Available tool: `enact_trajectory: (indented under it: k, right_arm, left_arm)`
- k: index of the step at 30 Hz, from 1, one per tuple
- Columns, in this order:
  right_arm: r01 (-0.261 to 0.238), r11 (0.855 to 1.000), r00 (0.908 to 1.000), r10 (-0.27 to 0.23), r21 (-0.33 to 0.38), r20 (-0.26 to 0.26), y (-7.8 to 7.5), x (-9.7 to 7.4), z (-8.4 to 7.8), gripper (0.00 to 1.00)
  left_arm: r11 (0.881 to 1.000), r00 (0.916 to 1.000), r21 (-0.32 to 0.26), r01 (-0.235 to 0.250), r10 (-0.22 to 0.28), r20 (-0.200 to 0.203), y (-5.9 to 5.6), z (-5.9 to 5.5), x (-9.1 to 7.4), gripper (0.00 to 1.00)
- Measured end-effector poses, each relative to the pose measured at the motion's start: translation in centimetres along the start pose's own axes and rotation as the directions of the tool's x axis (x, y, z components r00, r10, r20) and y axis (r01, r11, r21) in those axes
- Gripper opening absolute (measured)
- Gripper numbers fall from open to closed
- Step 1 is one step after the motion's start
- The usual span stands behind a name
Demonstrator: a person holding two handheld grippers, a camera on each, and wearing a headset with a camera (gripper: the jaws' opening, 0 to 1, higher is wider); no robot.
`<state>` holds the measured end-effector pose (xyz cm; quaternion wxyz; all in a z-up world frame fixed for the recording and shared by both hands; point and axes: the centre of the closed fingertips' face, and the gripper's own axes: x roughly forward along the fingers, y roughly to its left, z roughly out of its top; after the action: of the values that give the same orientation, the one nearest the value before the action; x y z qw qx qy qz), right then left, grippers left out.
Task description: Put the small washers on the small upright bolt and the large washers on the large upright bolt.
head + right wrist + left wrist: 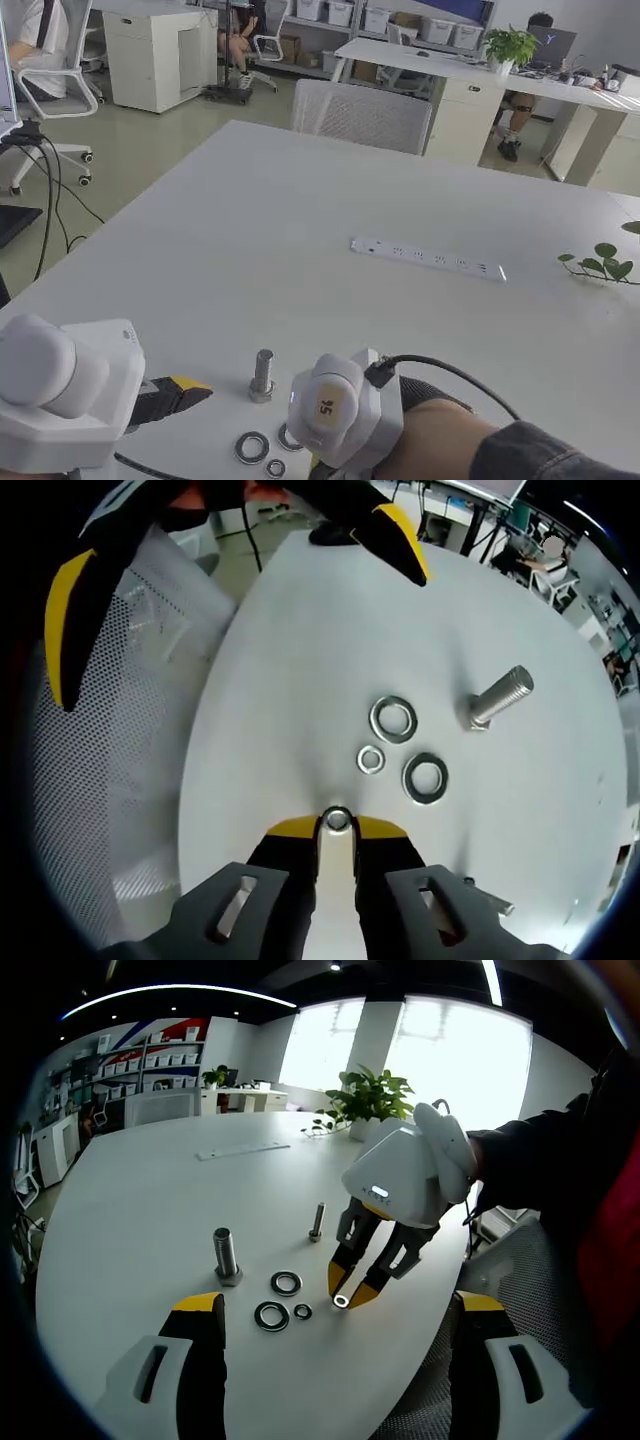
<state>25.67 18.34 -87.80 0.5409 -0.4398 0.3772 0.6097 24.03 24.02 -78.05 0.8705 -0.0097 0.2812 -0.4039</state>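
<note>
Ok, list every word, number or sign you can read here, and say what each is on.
"15", turned sideways: on the yellow sticker on the right gripper.
"Y", a single logo mark: on the lid of the laptop on the far desk.
Power strip: any markings are too small to read.
Nothing else is legible in the head view or the two gripper views.

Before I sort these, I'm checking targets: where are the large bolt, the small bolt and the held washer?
large bolt [226,1250], left gripper view, threaded shaft.
small bolt [318,1218], left gripper view, shaft.
held washer [338,811], right gripper view, upper rim.
</note>
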Motion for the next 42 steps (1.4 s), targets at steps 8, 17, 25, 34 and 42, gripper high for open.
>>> enact_trajectory:
  k: [8,17,25,34,42]
  right_arm:
    - [0.015,0.999,0.9999,-0.014,0.041,-0.006,-0.6,-1.1,-1.7,0.13]
    - [0.044,0.996,0.999,-0.044,0.083,-0.009,-1.1,-2.5,-3.4,0.13]
    - [0.072,0.99,0.9974,-0.071,0.119,-0.013,-1.4,-3.8,-5.0,0.13]
    - [0.107,0.981,0.9943,-0.105,0.164,-0.023,-2.1,-5.4,-6.8,0.13]
    - [0.125,0.973,0.9921,-0.122,0.193,-0.028,-2.2,-6.1,-7.9,0.13]
  left_arm:
    - [1.0,1.0,0.004,0.006,-0.006,-0.002,-0.2,0.2,0.3,0.93]
    - [1.0,0.9999,0.009,0.011,-0.011,-0.004,-0.3,0.3,0.5,0.93]
    - [1.0,0.9998,0.012,0.016,-0.016,-0.007,-0.4,0.4,0.7,0.93]
    - [0.999,0.9995,0.018,0.028,-0.028,-0.012,-0.5,0.4,0.9,0.93]
    - [0.999,0.9994,0.022,0.032,-0.031,-0.014,-0.8,0.4,0.9,0.93]
